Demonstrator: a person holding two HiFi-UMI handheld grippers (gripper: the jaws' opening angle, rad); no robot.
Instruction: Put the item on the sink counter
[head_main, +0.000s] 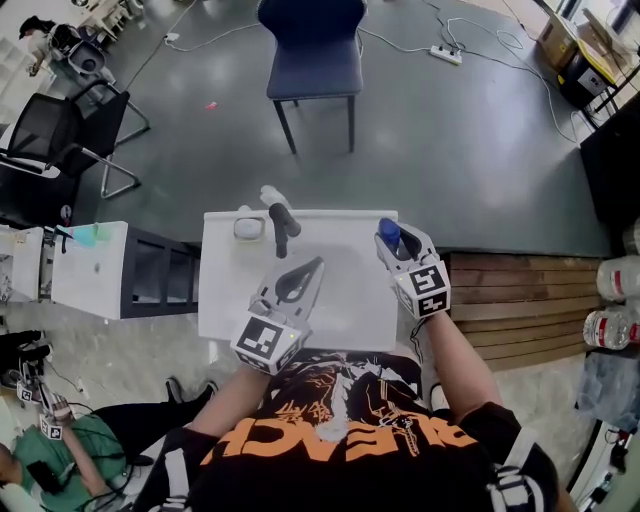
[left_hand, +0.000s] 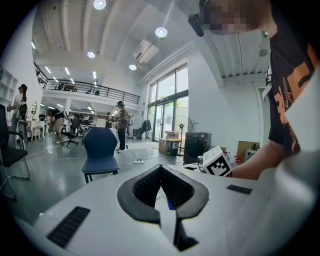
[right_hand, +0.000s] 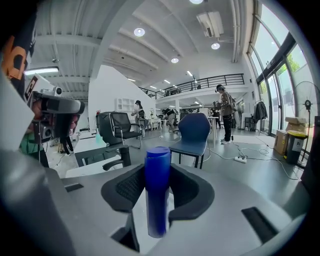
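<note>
A blue cylindrical bottle (head_main: 389, 233) stands upright between the jaws of my right gripper (head_main: 393, 241), which is shut on it above the right back corner of the white sink counter (head_main: 222, 300). In the right gripper view the bottle (right_hand: 157, 190) fills the gap between the dark pads. My left gripper (head_main: 316, 267) hovers over the basin, in front of the black faucet (head_main: 282, 227). Its jaws meet at the tips with nothing between them (left_hand: 161, 169). The right gripper's marker cube (left_hand: 219, 162) shows beyond it.
A small white object (head_main: 249, 228) sits left of the faucet. A blue chair (head_main: 312, 50) stands behind the counter, with a black office chair (head_main: 55, 140) and a white cabinet (head_main: 90, 265) to the left. Wooden planks (head_main: 520, 290) lie on the right. A person (head_main: 50, 450) sits on the floor at the lower left.
</note>
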